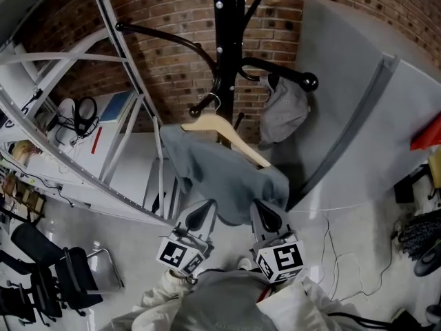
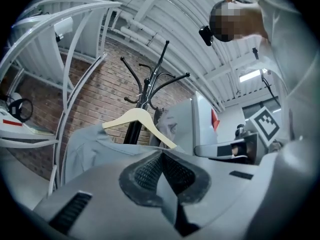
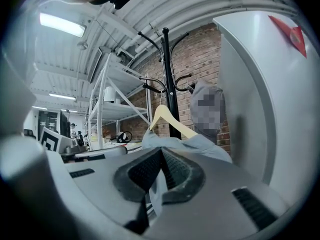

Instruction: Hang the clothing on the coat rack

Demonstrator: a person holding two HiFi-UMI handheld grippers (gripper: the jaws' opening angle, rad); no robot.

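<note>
Both grippers are level and side by side, and both point at the rack.

- The left gripper (image 1: 200, 218) (image 2: 162, 154) has its jaws together. A thin fold of the grey shirt (image 1: 220, 178) (image 2: 90, 144) is pinched between the pads at the lower hem.
- The right gripper (image 1: 267, 216) (image 3: 161, 151) sits just beside the left one. Its jaws are likewise clamped on a fold of the same hem; in the right gripper view we see pale cloth running down between the pads.
- The shirt rises ahead of and above both grippers, draped over a wooden hanger (image 1: 227, 133) (image 2: 137, 118) (image 3: 167, 118). One bare arm of the hanger sticks out of the cloth above the right gripper.
- The coat rack (image 1: 224, 47) (image 2: 145, 91) (image 3: 170, 79) is a black pole with curved arms. It stands straight beyond the hanger, in front of both sets of jaws.
- The hanger's wire hook lies against a short low arm of the rack, near the arm's knob. We cannot tell whether it is seated over the arm.
- A grey cap (image 1: 284, 109) hangs from another arm, ahead of the right gripper and apart from the shirt.
- A brick wall (image 1: 165, 12) runs behind the rack.
- A white shelving frame (image 1: 76, 81) lies out past the left gripper's outer side.
- A grey panel (image 1: 344, 102) stands past the right gripper's outer side.
- We see a marker cube behind each pair of jaws, left (image 1: 180, 254) and right (image 1: 281, 259), near the person's sleeves.
</note>
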